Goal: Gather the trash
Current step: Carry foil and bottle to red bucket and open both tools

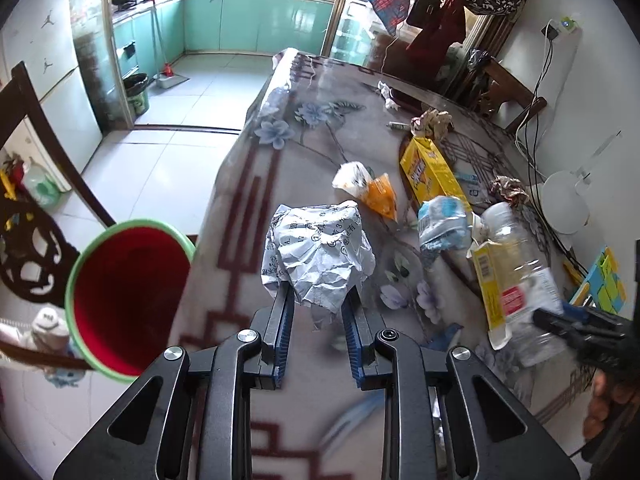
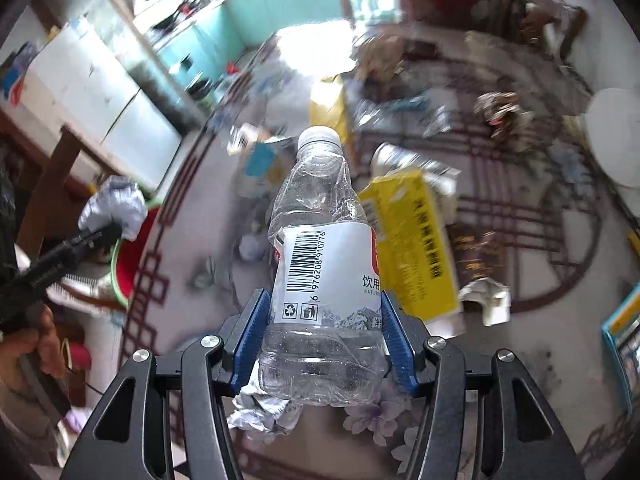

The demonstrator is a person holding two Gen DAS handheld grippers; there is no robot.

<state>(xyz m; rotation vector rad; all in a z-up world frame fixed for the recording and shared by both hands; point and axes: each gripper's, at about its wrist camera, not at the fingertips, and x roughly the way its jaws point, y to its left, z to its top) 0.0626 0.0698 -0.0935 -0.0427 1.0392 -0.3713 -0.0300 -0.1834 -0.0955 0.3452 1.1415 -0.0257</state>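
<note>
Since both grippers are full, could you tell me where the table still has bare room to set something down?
The table is bare along its left edge, between the red basin and the crumpled paper, and at the far end past the orange wrapper. The right side is crowded: yellow box, crushed bottles, and the plastic bottle.

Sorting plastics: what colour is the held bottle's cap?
White; the bottle cap shows best in the right wrist view.

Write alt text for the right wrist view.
The right gripper grips a crumpled clear plastic water bottle between its blue-padded fingers, above a floral-patterned table littered with trash, including a yellow cardboard box.
</note>
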